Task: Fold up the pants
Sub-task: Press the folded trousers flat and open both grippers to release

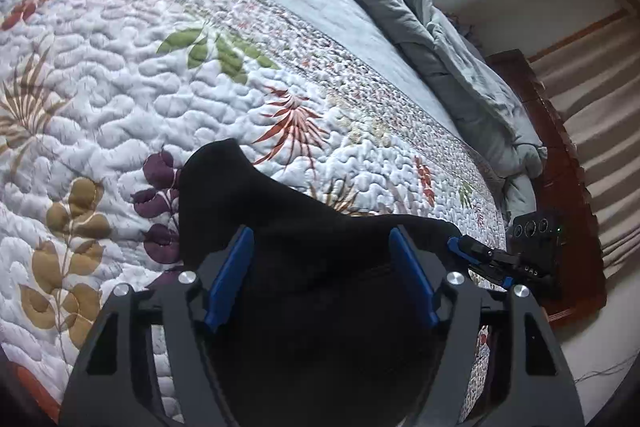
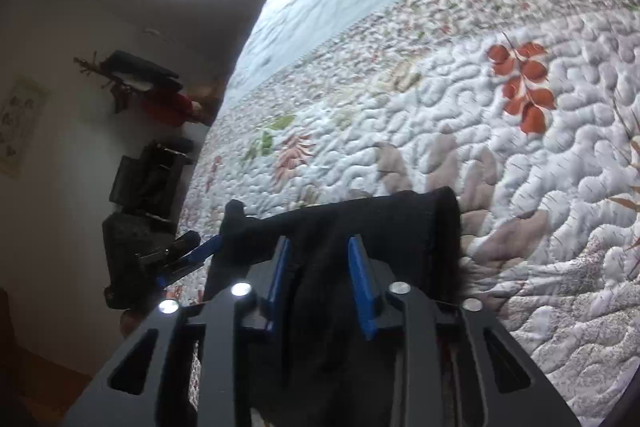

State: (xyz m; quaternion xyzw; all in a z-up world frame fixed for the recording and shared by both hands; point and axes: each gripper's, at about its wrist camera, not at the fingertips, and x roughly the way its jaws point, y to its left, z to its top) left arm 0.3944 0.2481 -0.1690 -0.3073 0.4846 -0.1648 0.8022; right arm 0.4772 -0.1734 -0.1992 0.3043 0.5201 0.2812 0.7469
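A floral quilt [image 1: 168,75] covers the bed before me, a grey-green comforter [image 1: 440,39] bunched along its far side. The black pants [image 1: 304,227] lie folded at the quilt's near edge, under both my tools. My left gripper [image 1: 322,247] stands wide open over the fabric, gripping nothing. My right gripper [image 2: 320,255] has narrowed around a fold of it; whether it pinches I cannot tell.

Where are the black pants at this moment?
The pants lie at the near edge of the quilt, low in both wrist views, between the left tongs and between the right tongs.
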